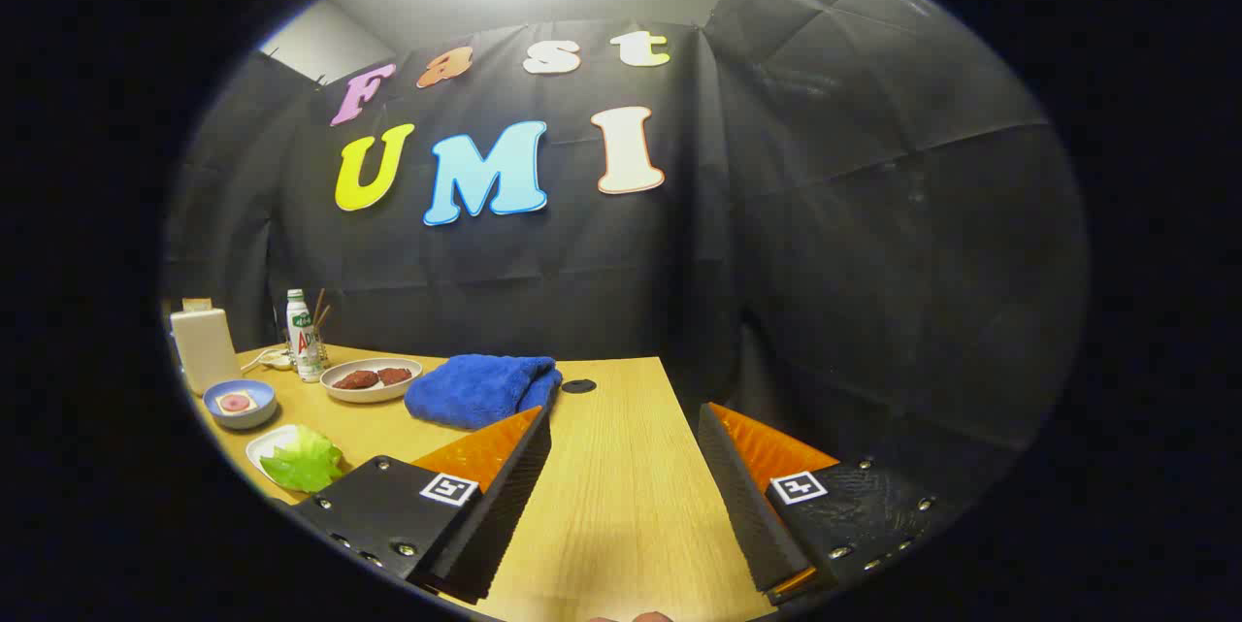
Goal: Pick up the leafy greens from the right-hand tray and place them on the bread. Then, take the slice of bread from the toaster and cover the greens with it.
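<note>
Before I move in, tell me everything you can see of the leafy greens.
The leafy greens are one pale, bright green bunch with jagged, ruffled edges, looking glossy. They lie flat on a small white dish on the wooden table, nearer than the blue bowl. The open gripper has its left finger beside them, not touching; its housing hides their near edge.

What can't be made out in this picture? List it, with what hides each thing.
- Leafy greens on their white tray: near edge hidden behind the open tongs' left finger.
- Bread: too small to tell whether the blue bowl holds it.
- Toaster: any slice in its slot cannot be seen.
- Plate beside the blue towel: two dark pieces, too small to identify.
- Bottle: what stands behind it is unclear.
</note>
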Available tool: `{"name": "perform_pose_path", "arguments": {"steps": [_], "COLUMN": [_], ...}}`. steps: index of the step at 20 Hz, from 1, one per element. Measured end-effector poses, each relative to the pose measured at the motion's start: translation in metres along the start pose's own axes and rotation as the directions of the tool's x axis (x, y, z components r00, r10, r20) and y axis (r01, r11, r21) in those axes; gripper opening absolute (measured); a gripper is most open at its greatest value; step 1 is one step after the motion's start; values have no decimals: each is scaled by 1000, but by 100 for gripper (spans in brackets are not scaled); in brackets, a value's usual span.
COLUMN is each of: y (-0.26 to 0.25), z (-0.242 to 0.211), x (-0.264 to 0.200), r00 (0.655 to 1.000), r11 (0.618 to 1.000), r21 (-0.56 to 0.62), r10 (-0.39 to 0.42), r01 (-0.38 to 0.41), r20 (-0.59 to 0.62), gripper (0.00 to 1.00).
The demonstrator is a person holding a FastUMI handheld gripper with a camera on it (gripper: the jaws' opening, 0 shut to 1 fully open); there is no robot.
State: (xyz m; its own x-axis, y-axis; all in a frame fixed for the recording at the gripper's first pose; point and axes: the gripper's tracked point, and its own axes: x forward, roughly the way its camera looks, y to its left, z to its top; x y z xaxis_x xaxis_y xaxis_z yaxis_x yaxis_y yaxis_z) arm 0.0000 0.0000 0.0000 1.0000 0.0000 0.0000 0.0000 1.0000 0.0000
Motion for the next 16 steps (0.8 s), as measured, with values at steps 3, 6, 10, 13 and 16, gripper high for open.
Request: {"name": "perform_pose_path", "arguments": {"steps": [3,6,10,13,16], "y": [25,78,152,196,232], "z": [19,37,51,54,43], "x": [-25,-55,-77,-84,-82], "r00": [1000,997,987,974,953], "r11": [1000,999,985,976,954], "r21": [-15,-11,-101,-89,-138], "r10": [-25,41,131,187,239], "r01": [25,-42,-141,-199,-266], "r20": [-17,-64,-97,-129,-188], "gripper": [95,95,95,95,95]}}
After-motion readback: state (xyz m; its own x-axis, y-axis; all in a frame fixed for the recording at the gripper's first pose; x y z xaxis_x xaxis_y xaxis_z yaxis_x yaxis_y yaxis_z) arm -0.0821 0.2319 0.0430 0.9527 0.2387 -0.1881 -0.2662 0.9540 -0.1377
